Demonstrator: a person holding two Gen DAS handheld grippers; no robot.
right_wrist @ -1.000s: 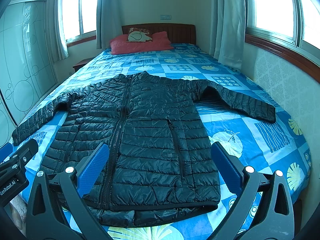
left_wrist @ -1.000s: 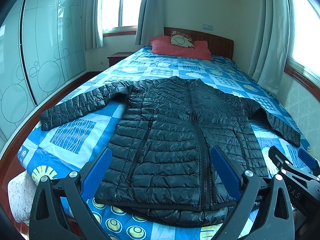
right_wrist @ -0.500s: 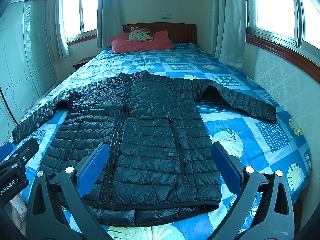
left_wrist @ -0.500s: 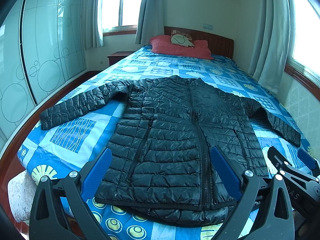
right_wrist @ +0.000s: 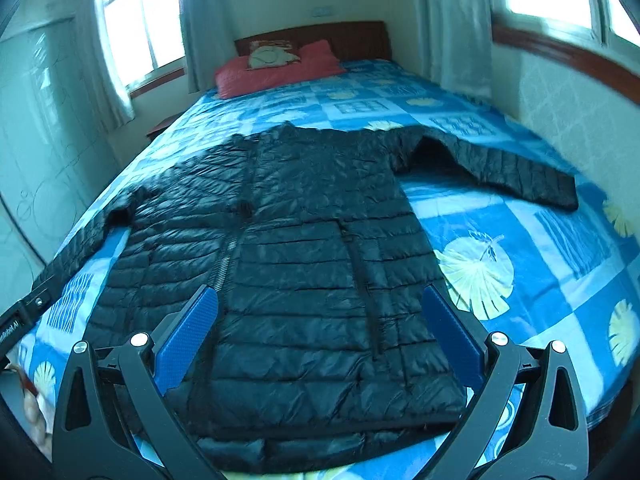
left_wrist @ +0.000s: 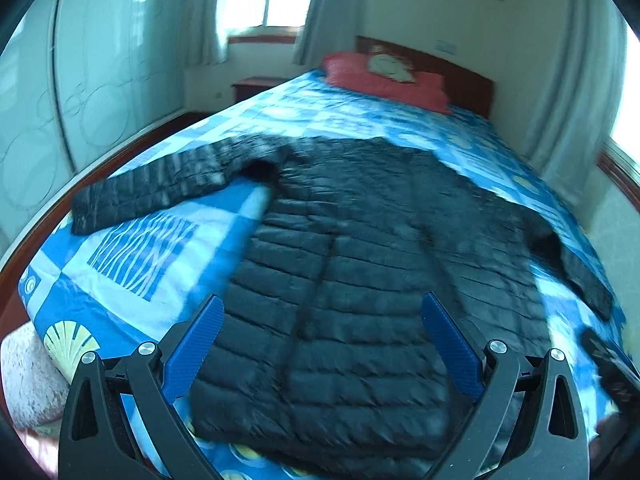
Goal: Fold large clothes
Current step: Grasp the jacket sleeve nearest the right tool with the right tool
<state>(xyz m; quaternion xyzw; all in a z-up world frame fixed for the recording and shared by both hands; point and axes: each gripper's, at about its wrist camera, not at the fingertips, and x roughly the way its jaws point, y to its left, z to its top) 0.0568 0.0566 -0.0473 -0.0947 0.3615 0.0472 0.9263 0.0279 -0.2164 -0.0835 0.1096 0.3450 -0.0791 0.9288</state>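
Jacket, black and quilted, lies flat and zipped on the bed, sleeves out toward 9 and 3 o'clock. Since half a second ago both views have tilted and blurred, so the left gripper and right gripper, jaws apart and empty, look to be swinging in to start folding. The hem is partly cut off; the far sleeve cuff is smeared in the left view.
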